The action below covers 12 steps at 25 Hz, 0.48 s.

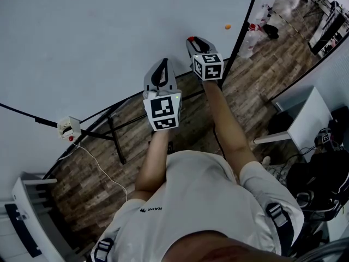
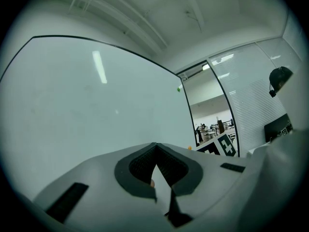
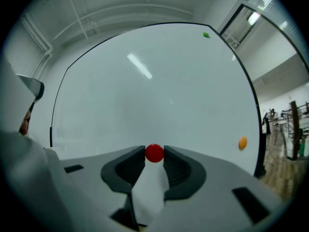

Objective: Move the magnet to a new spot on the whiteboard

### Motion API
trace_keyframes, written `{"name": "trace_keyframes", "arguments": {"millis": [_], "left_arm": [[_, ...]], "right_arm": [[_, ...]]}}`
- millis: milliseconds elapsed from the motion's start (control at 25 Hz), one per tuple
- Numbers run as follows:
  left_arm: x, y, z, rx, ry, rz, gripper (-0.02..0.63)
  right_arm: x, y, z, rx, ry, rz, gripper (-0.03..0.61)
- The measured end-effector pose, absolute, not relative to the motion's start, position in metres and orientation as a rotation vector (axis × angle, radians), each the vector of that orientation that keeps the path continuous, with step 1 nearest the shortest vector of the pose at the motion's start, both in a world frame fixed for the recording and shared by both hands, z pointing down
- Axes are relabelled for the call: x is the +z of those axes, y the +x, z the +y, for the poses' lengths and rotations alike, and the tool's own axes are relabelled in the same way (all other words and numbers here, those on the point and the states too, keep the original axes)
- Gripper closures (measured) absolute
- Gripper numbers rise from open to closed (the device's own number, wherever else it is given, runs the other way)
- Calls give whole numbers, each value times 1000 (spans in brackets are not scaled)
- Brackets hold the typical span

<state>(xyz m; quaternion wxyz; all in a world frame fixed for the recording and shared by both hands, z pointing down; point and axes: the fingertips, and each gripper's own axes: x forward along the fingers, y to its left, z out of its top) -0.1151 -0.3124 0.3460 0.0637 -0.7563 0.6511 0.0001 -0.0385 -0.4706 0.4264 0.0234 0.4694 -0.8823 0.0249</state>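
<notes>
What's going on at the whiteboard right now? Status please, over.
Right hand-held gripper shut on red magnet, at the whiteboard. Left hand-held gripper shut. Orange magnet and green magnet far off toward the board's edge; nothing in the way.

Dim bluish light, lamp glare streaking the whiteboard [image 3: 183, 95], vignetted edges.

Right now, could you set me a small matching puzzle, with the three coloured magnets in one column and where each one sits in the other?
Things:
A. red magnet
B. orange magnet
C. green magnet

Places:
1. High on the whiteboard, near its top edge
2. Between the jaws of the right gripper
3. By the whiteboard's right edge, lower down

Pairs: A-2, B-3, C-1.
</notes>
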Motion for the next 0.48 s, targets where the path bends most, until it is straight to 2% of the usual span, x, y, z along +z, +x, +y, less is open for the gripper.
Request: {"name": "trace_keyframes", "arguments": {"millis": [480], "left_arm": [[348, -125, -316, 5, -2274, 1986, 611]], "right_arm": [[439, -42, -490, 93, 1443, -2700, 451]]}}
